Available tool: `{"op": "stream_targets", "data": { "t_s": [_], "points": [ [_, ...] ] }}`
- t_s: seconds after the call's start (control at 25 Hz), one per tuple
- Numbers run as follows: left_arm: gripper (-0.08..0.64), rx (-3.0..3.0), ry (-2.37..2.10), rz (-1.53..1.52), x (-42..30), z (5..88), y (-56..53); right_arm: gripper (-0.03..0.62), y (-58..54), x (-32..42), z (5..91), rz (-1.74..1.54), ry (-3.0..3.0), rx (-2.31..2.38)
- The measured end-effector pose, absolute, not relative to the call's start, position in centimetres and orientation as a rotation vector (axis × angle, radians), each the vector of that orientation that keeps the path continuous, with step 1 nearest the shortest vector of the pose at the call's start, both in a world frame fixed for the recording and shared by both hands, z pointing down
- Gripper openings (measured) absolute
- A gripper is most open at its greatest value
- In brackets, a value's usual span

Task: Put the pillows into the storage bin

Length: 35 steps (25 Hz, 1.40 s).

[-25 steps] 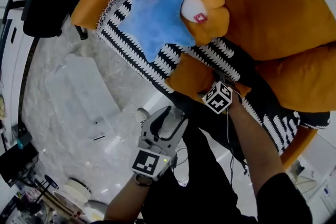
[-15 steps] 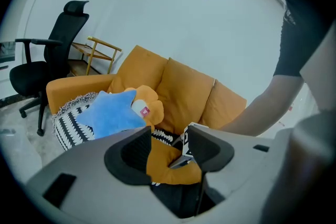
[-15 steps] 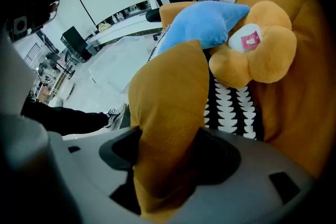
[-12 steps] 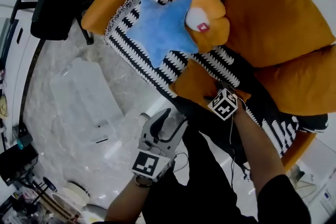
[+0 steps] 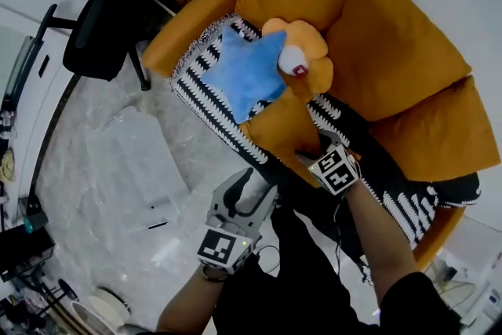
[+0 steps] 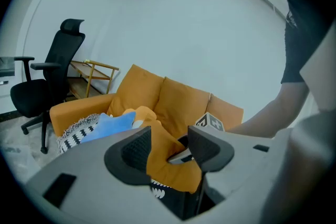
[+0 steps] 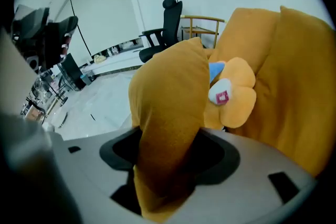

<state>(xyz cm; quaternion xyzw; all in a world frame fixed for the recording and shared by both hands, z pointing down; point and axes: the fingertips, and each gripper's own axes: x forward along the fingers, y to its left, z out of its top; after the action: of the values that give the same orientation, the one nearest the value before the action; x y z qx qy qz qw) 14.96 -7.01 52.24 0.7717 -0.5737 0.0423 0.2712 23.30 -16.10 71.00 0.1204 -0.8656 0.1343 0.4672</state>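
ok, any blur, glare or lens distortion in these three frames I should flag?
Head view: evenly lit, sharp, no harsh glare; sofa edges bow slightly. Left gripper view: strong fisheye, dark corners, nearest foreground soft, mosaic patch at top. Right gripper view: same fisheye vignette; orange pillow fills the close foreground, slightly soft; office chair behind is readable.

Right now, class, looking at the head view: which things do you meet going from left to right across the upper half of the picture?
black office chair → blue star pillow → orange flower pillow → orange sofa back cushion
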Motion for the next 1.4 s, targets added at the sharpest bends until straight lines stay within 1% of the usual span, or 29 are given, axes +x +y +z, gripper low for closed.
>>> {"op": "stream_targets", "data": {
  "t_s": [0.32, 0.6, 0.96, 1.16, 1.4],
  "points": [
    [0.206, 2.168, -1.629, 0.068, 11.9, 44.5, -6.4, 0.301, -17.0, 18.8, 56.8, 0.254, -2.360, 0.425],
    [0.204, 2.249, -1.731, 0.016, 8.3, 36.9, -4.9, 0.301, -15.5, 15.4, 44.1, 0.143, -2.542, 0.515],
    [0.204, 2.340, -1.914, -0.041, 2.8, 28.2, -2.6, 0.301, -13.0, 10.4, 31.0, 0.005, -2.772, 0.595],
    [0.203, 2.363, -1.983, -0.057, 0.2, 25.6, -0.8, 0.301, -11.4, 8.0, 26.5, -0.034, -2.860, 0.609],
    [0.202, 2.370, -2.023, -0.055, -1.3, 24.2, 0.6, 0.301, -10.4, 6.5, 25.3, -0.061, -2.869, 0.601]
  ]
}}
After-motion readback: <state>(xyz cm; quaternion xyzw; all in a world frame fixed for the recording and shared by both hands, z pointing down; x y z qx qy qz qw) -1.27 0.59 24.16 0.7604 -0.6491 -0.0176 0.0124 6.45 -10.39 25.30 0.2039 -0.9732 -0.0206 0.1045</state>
